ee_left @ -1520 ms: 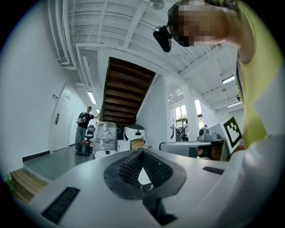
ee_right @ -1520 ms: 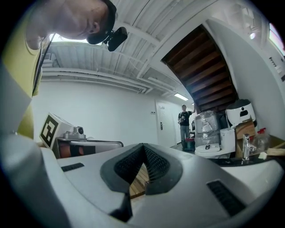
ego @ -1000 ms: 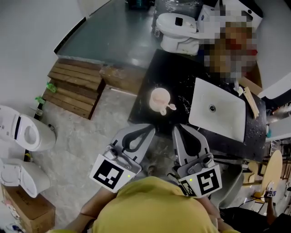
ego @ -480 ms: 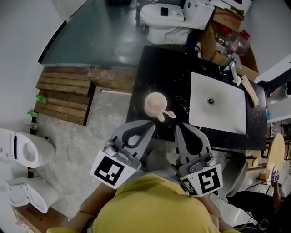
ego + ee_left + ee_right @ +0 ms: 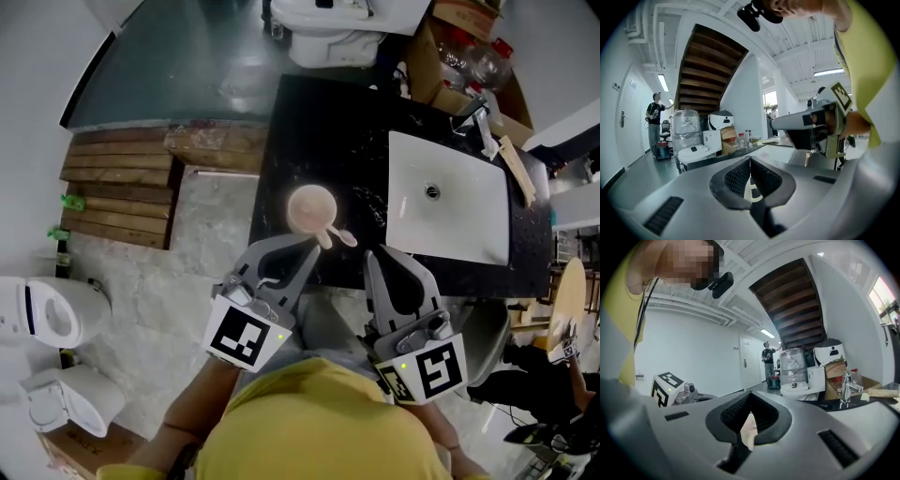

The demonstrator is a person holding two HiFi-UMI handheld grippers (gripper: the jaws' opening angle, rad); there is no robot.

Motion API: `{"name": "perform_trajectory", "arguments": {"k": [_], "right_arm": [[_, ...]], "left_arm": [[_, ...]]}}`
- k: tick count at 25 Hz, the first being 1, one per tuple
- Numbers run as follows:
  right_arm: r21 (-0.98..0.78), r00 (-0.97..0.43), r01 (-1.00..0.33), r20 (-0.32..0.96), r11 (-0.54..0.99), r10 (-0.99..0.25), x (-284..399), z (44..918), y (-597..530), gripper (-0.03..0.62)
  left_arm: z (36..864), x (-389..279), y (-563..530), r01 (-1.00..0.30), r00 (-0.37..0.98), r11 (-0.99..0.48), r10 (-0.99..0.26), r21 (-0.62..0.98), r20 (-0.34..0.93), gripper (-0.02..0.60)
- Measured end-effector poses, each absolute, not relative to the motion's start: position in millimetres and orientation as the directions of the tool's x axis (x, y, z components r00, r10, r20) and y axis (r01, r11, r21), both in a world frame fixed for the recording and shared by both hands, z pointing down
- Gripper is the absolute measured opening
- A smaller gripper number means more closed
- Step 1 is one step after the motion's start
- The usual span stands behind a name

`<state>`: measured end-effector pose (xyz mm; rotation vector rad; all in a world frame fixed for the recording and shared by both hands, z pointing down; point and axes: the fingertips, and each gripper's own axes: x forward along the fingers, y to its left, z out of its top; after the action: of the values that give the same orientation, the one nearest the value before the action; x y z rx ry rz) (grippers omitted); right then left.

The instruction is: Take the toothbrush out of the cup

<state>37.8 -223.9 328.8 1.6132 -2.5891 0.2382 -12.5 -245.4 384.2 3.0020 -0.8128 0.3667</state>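
Observation:
In the head view a pink cup (image 5: 310, 205) stands near the front left of the black counter (image 5: 319, 131). A pale toothbrush (image 5: 337, 236) sticks out over its rim toward the lower right. My left gripper (image 5: 307, 245) is shut and empty, with its tips just in front of the cup. My right gripper (image 5: 376, 257) is also shut and empty, to the right of the toothbrush at the counter's front edge. The left gripper view shows the left gripper (image 5: 750, 160) with jaws together, and the right gripper view shows the right gripper (image 5: 749, 395) likewise. Neither gripper view shows the cup.
A white sink (image 5: 450, 211) with a faucet (image 5: 479, 128) fills the right of the counter. A white toilet (image 5: 328, 23) stands behind it and a wooden pallet (image 5: 117, 187) lies to the left. Boxes and bottles (image 5: 464, 47) sit at the back right. A person (image 5: 655, 117) stands far off.
The head view has shifted, so the counter sits lower and nearer. The left gripper has moved up to the cup. Both grippers stay shut.

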Motion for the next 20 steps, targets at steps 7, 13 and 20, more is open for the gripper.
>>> {"name": "perform_trajectory", "arguments": {"k": [7,13,20], "right_arm": [[-0.11,-0.444,-0.896,0.179,0.431,-0.878,40.6,339.5,-234.3,0.017],[-0.122,-0.46,-0.888,0.202,0.443,-0.865,38.4,344.3,-241.7,0.017],[-0.13,-0.467,-0.884,0.236,0.448,-0.852,39.5,348.8,-250.2,0.017]], "left_arm": [[406.6,-3.0,-253.8,-0.46,0.838,-0.885,-0.46,-0.072,0.294,0.012],[415.5,2.7,-254.2,-0.433,0.822,-0.893,-0.448,-0.125,0.351,0.012],[421.9,11.7,-258.5,-0.361,0.805,-0.904,-0.427,-0.23,0.413,0.014]]}}
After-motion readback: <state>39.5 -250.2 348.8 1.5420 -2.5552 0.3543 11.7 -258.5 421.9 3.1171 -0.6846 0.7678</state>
